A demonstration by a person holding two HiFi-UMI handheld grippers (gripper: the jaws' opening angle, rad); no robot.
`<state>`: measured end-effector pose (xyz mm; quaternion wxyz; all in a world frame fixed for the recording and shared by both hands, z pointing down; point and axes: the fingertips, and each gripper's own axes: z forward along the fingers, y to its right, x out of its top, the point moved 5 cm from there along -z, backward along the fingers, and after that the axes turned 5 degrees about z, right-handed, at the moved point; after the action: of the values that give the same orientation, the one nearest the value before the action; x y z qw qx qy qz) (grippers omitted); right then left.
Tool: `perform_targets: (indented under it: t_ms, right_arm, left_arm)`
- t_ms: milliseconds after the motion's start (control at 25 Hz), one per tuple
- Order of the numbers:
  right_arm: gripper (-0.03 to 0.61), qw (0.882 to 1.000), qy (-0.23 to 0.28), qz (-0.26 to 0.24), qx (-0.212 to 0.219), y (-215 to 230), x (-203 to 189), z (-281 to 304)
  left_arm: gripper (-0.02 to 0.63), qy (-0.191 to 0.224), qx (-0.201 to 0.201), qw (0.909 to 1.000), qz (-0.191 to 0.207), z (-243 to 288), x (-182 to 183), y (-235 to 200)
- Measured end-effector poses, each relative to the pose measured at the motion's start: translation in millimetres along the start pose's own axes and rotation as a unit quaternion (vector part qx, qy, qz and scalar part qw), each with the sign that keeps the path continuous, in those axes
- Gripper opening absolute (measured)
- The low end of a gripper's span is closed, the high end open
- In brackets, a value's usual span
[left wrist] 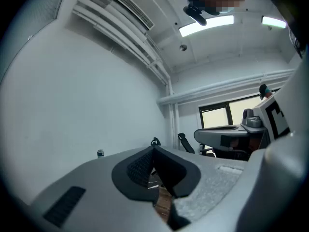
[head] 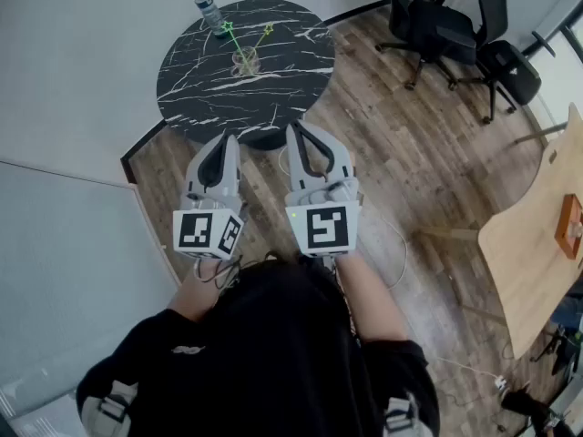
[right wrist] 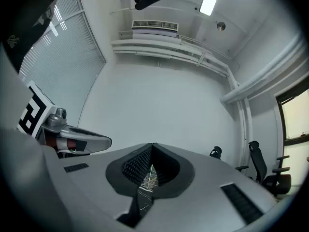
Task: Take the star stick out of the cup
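A clear cup [head: 244,61] stands on the round black marble table [head: 291,80] far ahead in the head view. Two star sticks lean out of it: one with a green star [head: 228,27], one with a yellow star [head: 269,30]. My left gripper [head: 230,139] and right gripper [head: 298,127] are held side by side near my body, well short of the table. Both are shut with nothing in them. In the left gripper view the left gripper's [left wrist: 154,148] jaws meet at the tip; so do the right gripper's [right wrist: 153,145]. Through its gap shows a sliver of the marble table [right wrist: 150,177].
A water bottle [head: 209,12] stands at the table's far left edge, also seen in the left gripper view [left wrist: 100,152]. Black office chairs [head: 428,16] stand at the back right. A light wooden table [head: 533,244] with an orange object [head: 569,226] is at the right. Cables lie on the wooden floor.
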<state>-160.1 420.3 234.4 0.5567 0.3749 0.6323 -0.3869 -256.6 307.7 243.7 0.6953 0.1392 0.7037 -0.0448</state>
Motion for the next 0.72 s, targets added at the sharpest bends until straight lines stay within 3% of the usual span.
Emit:
perform_targets:
  t_ms: [200, 360, 520, 720]
  right_arm:
    - [-0.005, 0.999, 0.008, 0.031, 0.022, 19, -11, -3]
    - [-0.005, 0.999, -0.028, -0.001, 0.036, 29, -32, -1]
    - [-0.003, 0.998, -0.027, 0.011, 0.052, 33, -43, -5]
    - [-0.003, 0.996, -0.062, 0.01, 0.064, 38, -65, 1]
  left_arm:
    - [-0.002, -0.002, 0.003, 1.0, 0.006, 10, -2, 12]
    - [-0.002, -0.013, 0.01, 0.9998, 0.011, 15, -9, 12]
    - [-0.002, -0.029, 0.011, 0.9994, 0.012, 21, -20, 11]
    - [-0.002, -0.045, 0.008, 0.9989, 0.004, 30, -34, 8]
